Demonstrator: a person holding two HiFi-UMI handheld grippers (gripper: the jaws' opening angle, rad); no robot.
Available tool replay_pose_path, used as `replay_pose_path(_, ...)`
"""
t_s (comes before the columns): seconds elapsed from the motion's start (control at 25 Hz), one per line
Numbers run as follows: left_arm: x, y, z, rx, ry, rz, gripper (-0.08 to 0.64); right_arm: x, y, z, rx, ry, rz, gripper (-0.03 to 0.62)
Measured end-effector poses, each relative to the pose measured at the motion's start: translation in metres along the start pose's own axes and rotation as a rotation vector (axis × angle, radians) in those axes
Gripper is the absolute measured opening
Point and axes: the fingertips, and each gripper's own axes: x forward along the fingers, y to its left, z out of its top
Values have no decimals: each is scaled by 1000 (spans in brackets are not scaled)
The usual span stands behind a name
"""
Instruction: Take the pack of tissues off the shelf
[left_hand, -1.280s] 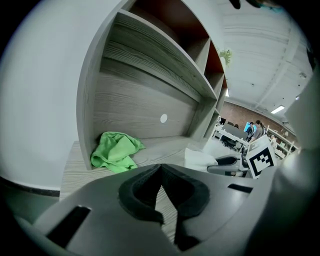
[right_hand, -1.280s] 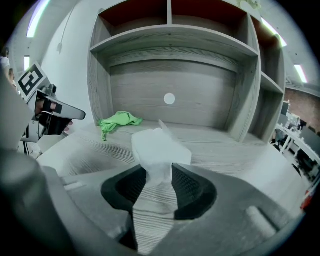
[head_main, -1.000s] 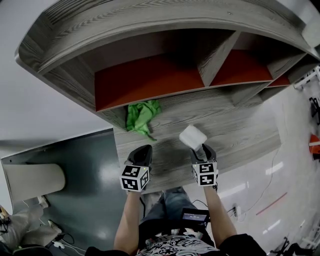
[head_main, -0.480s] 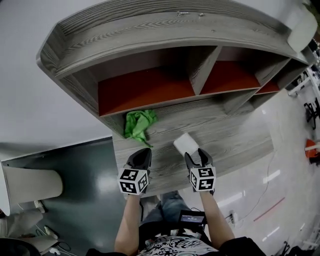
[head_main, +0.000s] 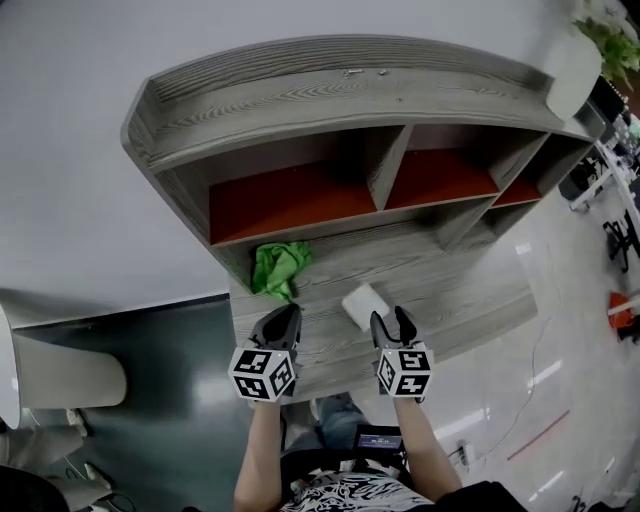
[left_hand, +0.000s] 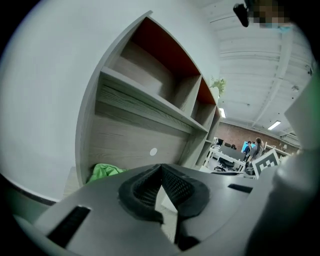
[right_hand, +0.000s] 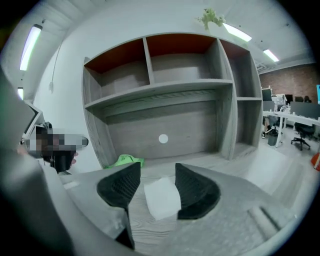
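The white pack of tissues (head_main: 365, 303) lies on the grey wooden surface (head_main: 460, 290) under the shelf unit (head_main: 330, 95). My right gripper (head_main: 392, 320) hovers just in front of it and above. In the right gripper view the pack (right_hand: 161, 197) shows in the gap of the right gripper (right_hand: 157, 180), with a gap beside the left pad. The jaws have just been closing a little, but the pads do not press the pack. My left gripper (head_main: 280, 318) is empty, and its tips meet in the left gripper view (left_hand: 160, 167).
A crumpled green cloth (head_main: 277, 268) lies at the back left of the surface, near the shelf's side wall. The red-backed cubbies hold nothing. A potted plant (head_main: 575, 55) stands on the shelf's top right corner. Office desks and chairs (right_hand: 290, 125) stand off to the right.
Both grippers have risen from the wooden surface and stand further back from it. The white pack stays lying on the surface. More of the shelf's top is in view.
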Motion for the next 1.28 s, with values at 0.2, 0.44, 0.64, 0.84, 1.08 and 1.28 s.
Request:
replay_pose_path(0.2,-9,-18,25,30,-55,0,6,-19,9,41,-2,-103,28,149)
replay_pose_path(0.44,-27,-31,46,86,-98,17,6,-41,10,74,-41,-171,5,8)
replay_pose_path(0.64,-36,-33,66,97,-150,40,6,-53,16,84,-53,-192,8,8)
replay_pose_path(0.84,-41,-44,73,97,-174,24,6,-59,22,87,-80,-197,19,8)
replay_pose_path(1.08,-43,-44,68,94,-163,37,6,-63,30,86,-117,-197,58,6)
replay_pose_path(1.28,-46,-46,68,82,-176,35,6,-66,35,82,-131,-187,83,6)
